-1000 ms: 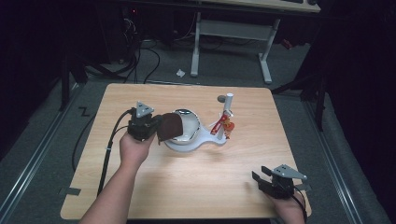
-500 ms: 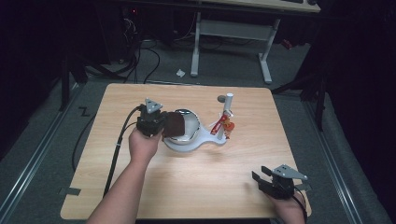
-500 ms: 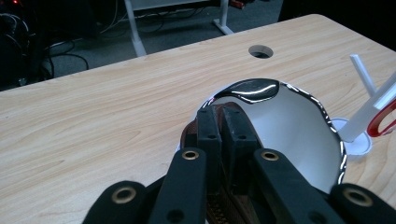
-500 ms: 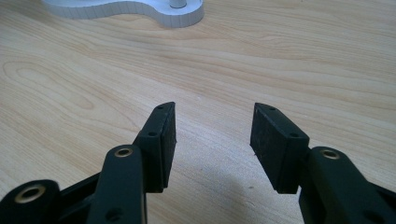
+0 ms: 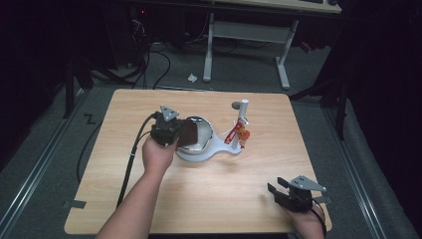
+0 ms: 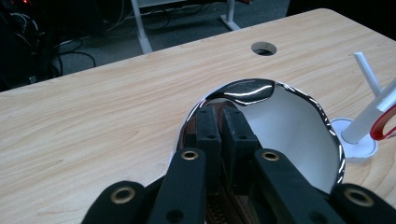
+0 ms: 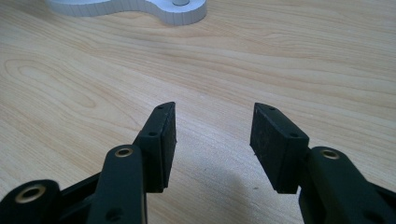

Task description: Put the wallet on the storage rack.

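A: Bowl (image 5: 198,133) — shiny steel, on the white stand (image 5: 211,152) mid-bench. The left gripper (image 6: 223,126) is clenched on a brown cloth (image 5: 187,133) at its near rim.

B: Press evenly and sweep along the curve. The right gripper (image 7: 212,135)?

A: Released, idle at the bench's (image 5: 224,189) near corner — pale wood, dark room with cables beyond.

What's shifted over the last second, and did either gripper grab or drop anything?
The left gripper, shut on a brown pad, slid sideways across the table toward the shiny bowl, so the pad now reaches over the bowl's near rim. Nothing was taken or let go. The right gripper stayed open at the table's near corner; bowl, white stand and red tool kept their places.
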